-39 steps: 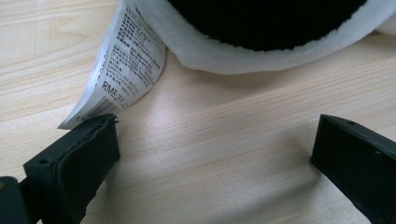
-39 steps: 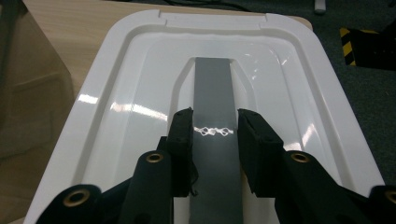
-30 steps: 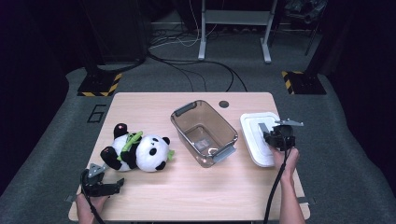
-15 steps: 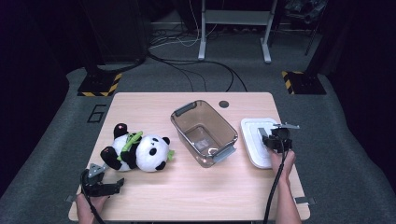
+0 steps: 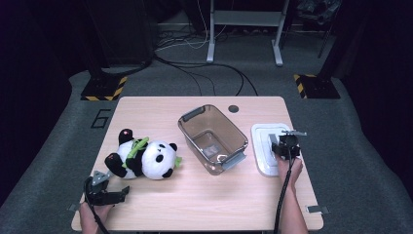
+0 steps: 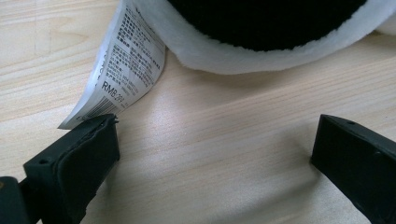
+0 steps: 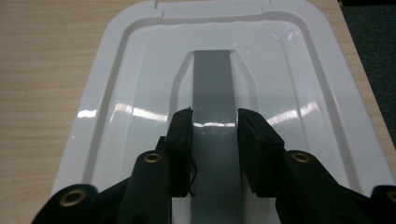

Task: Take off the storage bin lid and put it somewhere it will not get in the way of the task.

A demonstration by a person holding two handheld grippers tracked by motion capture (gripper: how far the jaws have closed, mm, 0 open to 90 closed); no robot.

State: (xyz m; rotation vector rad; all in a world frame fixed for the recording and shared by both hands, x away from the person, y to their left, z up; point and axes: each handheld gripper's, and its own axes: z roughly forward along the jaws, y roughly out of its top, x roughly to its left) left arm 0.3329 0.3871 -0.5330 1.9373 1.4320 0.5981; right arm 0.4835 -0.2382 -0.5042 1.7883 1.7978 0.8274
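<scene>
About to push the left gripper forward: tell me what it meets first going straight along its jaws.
Likely the panda plush: its white fur lies straight ahead of the open left gripper. Its paper tag already sits at one jaw's tip. Depth is uncertain.

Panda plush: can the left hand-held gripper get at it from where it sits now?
Probably yes. The left hand-held gripper stands open on bare table just short of the panda plush, with nothing between them but the plush's paper tag, which lies by one jaw.

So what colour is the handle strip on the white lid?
Grey handle, clearest in the right gripper view.
</scene>
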